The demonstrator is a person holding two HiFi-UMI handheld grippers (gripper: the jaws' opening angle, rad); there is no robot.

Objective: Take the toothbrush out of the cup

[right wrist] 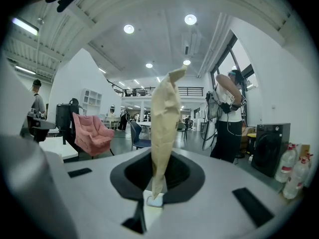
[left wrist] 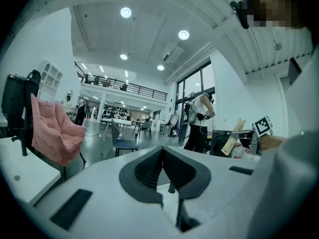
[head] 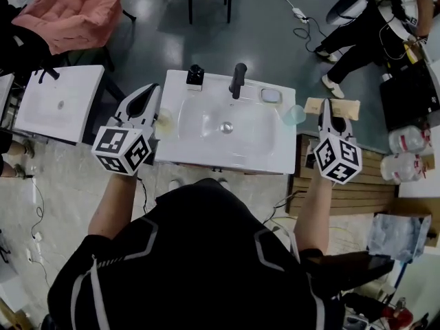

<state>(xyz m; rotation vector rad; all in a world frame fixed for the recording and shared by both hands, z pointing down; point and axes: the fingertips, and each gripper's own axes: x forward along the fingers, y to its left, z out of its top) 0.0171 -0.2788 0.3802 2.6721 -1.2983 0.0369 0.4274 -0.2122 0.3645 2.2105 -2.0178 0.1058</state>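
My right gripper (right wrist: 159, 153) has its fingers clamped on the toothbrush (right wrist: 165, 108) (all I can make out of it is a tan paper sleeve). It stands up out of the jaws in the right gripper view. From the head view, that gripper hangs off the right edge of the sink (head: 227, 160). The toothbrush is out of the blue cup (head: 295, 114) and shows just right of it. The blue cup sits at the sink's right rim, near the soap dish (head: 271, 95).

My left gripper (head: 151, 89) is at the sink's left edge with its fingers together and nothing between them. A yellow cup (head: 165, 124) stands just beside it on the sink's left rim. The faucet (head: 238, 80) is at the back of the sink.
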